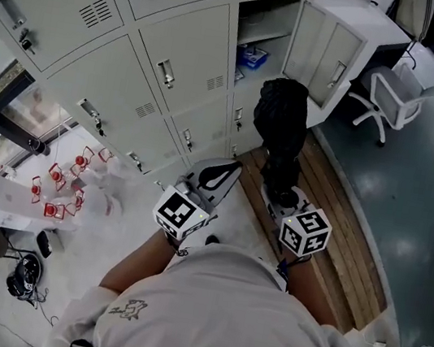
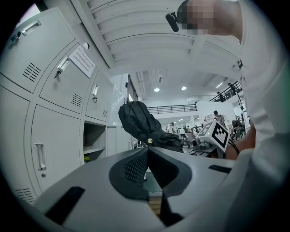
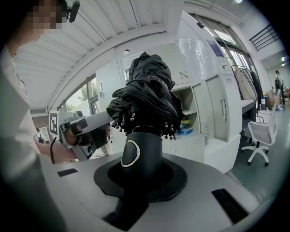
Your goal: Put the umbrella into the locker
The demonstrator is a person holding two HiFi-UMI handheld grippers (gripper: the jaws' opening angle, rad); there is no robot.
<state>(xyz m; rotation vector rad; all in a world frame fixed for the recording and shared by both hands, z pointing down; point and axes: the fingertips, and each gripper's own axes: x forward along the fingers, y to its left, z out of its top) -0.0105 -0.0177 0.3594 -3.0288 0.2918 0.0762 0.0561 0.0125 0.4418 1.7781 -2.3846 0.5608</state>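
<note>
one crumpled black fabric umbrella (image 3: 147, 97) in right claw (image 3: 136, 176).

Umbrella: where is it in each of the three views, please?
Head view: umbrella right of centre, below the open locker.
Left gripper view: centre, right of that locker.
Right gripper view: centre, in the right tool, locker behind.
Shared landmark: the open locker.

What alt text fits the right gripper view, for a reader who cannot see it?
The right gripper has its tongs shut on the handle of a folded black umbrella, whose bunched canopy points toward white lockers, one with its door open. The left gripper shows at the left, a white office chair at the right.
</note>
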